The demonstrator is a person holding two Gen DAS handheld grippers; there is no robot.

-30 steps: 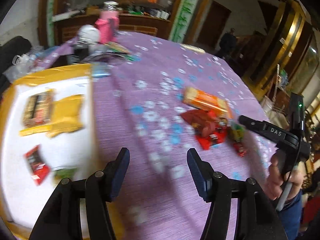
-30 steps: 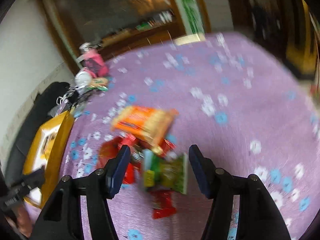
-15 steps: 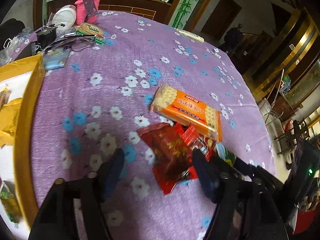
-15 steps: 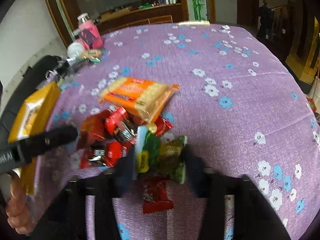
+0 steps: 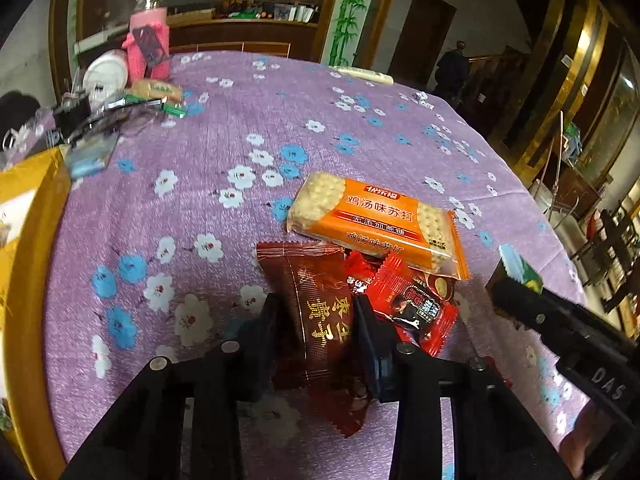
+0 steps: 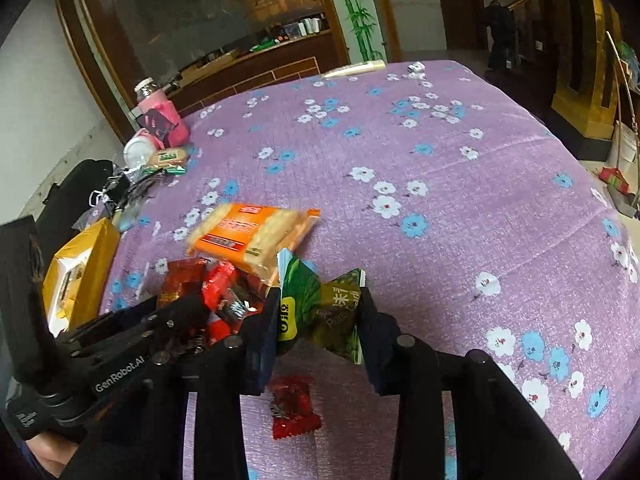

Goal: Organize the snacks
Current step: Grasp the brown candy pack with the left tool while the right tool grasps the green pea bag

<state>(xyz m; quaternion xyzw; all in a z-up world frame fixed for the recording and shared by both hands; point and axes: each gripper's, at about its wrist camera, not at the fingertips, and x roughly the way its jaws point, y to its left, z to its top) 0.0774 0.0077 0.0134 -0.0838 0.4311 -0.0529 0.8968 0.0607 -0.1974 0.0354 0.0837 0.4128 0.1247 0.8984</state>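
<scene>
A pile of snacks lies on the purple flowered tablecloth (image 5: 240,128). My left gripper (image 5: 320,320) points down at the pile, and its jaws are closing, pads against the sides of a dark red packet (image 5: 316,280) with gold writing. An orange cracker pack (image 5: 376,220) lies just beyond it, and small red candy packets (image 5: 412,304) lie to its right. My right gripper (image 6: 318,312) is shut on a crumpled green packet (image 6: 304,284), held a little above the cloth. A small red candy (image 6: 294,408) lies under it. The left gripper (image 6: 172,320) shows close by on its left.
A yellow-rimmed tray (image 5: 24,240) holding some snacks sits at the left. A pink-sleeved bottle (image 5: 148,36), a white lid and loose clutter stand at the back left. The cloth drops off at the right edge. A person (image 5: 452,68) stands far off by a doorway.
My left gripper swung from beside the tray over to the pile and closed round the dark red packet. My right gripper closed on the green packet, which now sits crumpled between its fingers.
</scene>
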